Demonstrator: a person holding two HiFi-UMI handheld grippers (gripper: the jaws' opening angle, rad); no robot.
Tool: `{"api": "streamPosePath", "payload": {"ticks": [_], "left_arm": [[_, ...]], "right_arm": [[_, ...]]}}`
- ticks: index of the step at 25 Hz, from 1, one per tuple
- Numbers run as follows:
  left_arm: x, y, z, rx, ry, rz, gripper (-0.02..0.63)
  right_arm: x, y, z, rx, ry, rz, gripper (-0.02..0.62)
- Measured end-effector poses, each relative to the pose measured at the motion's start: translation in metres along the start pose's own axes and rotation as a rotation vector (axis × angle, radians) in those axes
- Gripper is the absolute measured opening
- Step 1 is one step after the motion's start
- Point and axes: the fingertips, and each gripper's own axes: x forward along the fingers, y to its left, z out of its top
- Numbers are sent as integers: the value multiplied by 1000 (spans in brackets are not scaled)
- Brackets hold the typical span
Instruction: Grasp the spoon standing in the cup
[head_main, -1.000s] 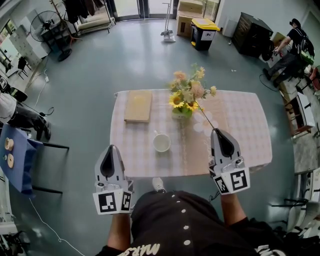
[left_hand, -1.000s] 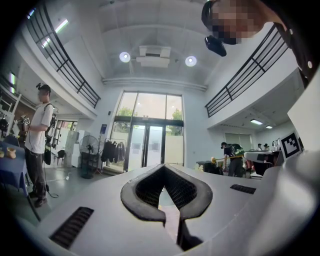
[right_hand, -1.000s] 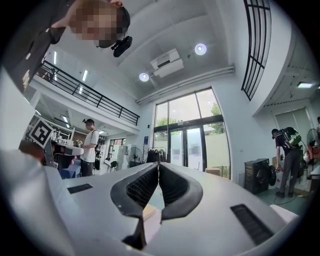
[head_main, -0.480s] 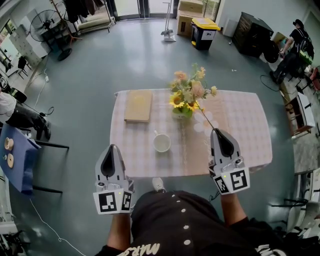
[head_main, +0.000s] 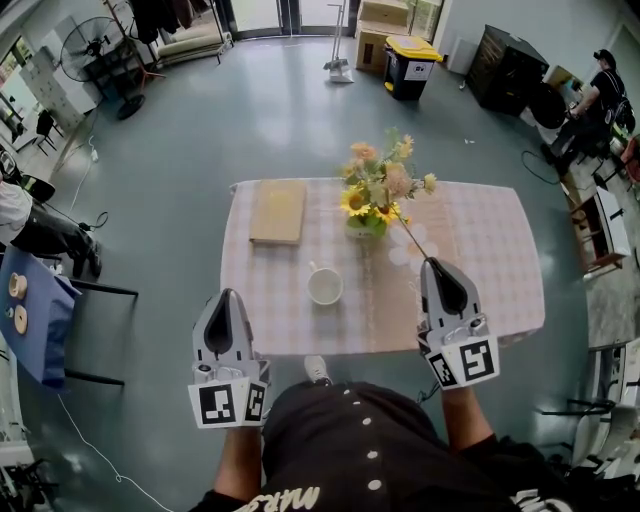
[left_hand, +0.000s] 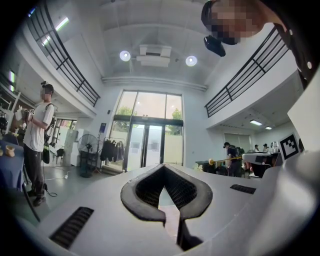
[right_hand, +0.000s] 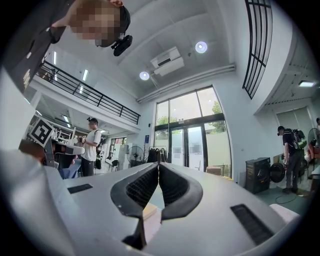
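Nearest to us, the person's dark buttoned garment (head_main: 350, 440) fills the bottom of the head view, and each forearm holds a gripper out at the table's near edge. The grey left gripper (head_main: 228, 294), with its black-and-white marker cube, hangs at the near left corner. Its own view shows the black ribbed jaws pressed together at the tips, pinching nothing. The grey right gripper (head_main: 437, 263) hangs over the near right part of the pink checked tablecloth (head_main: 490, 250), its jaws likewise pressed together and empty. Between them, a little farther off, stands the round white ceramic cup (head_main: 324, 286). From above its inside looks bare, and we find no spoon in any view. Beyond it are a flat tan rectangular book (head_main: 277, 211) and a vase of yellow and peach flowers (head_main: 375, 190). Over the past second neither gripper nor the cup has shifted; only a person (head_main: 605, 85) at the far right has walked on. We judge that no reach is under way, and with the spoon unseen we cannot place the task's stage.
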Motion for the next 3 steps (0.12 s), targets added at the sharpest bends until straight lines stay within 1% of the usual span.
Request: {"api": "streamPosePath", "payload": {"ticks": [3], "left_arm": [[0, 1, -2, 1, 0, 2, 14]], "right_arm": [[1, 0, -2, 1, 0, 0, 8]]}}
